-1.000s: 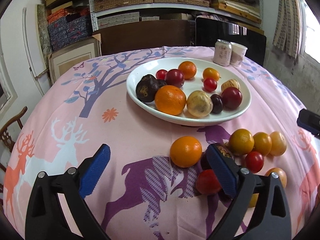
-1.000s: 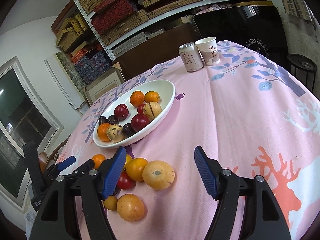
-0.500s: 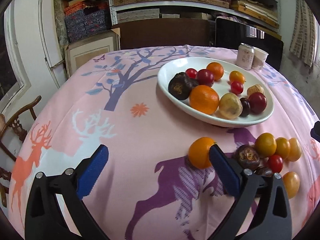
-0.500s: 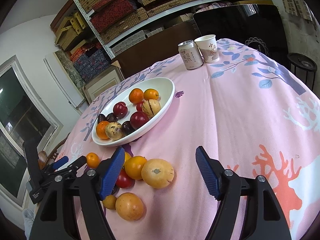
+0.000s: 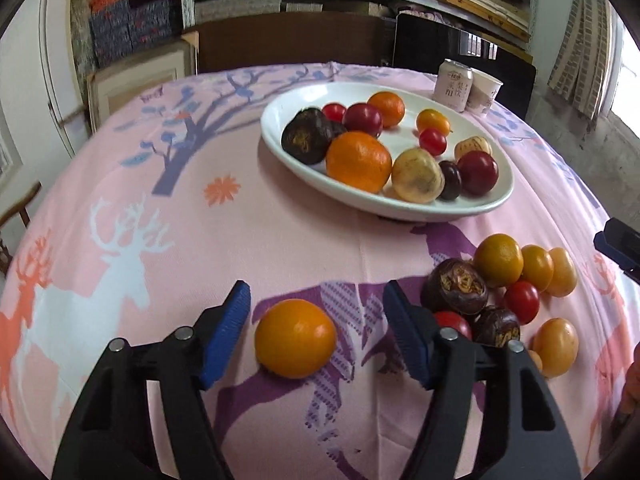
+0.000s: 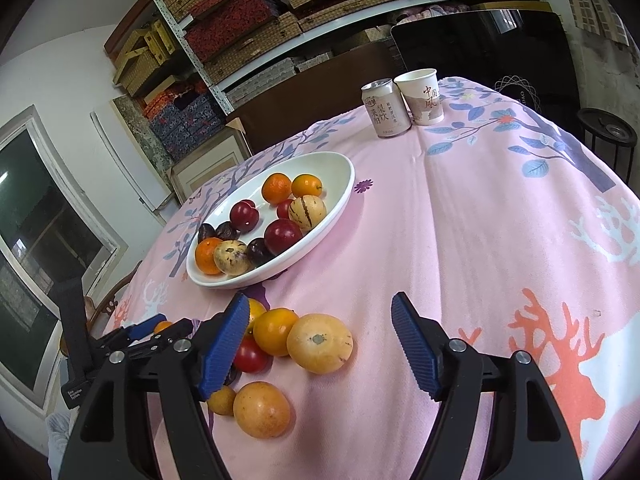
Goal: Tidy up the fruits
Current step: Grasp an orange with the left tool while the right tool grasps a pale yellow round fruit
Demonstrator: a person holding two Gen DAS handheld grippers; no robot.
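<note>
Fruits are divided between the white bowl (image 5: 400, 208) at the far middle of the counter (image 5: 240, 240) and a loose cluster (image 5: 508, 292) on the cloth just near of it. One orange (image 5: 295, 338) is seen only fully in the left wrist view, lying on the cloth between the parted jaws of the left gripper (image 5: 316, 332), untouched by either pad. In the right wrist view that orange (image 6: 163, 326) is mostly hidden behind the left gripper (image 6: 136, 332). There the right gripper (image 6: 320, 346) is held low over the counter, jaws wide apart and empty, with a pale yellow fruit (image 6: 319, 343) between them. Part of the cluster is covered by its left finger. A can (image 6: 386, 109) and paper cup (image 6: 422, 97) are stood touching at the far edge
</note>
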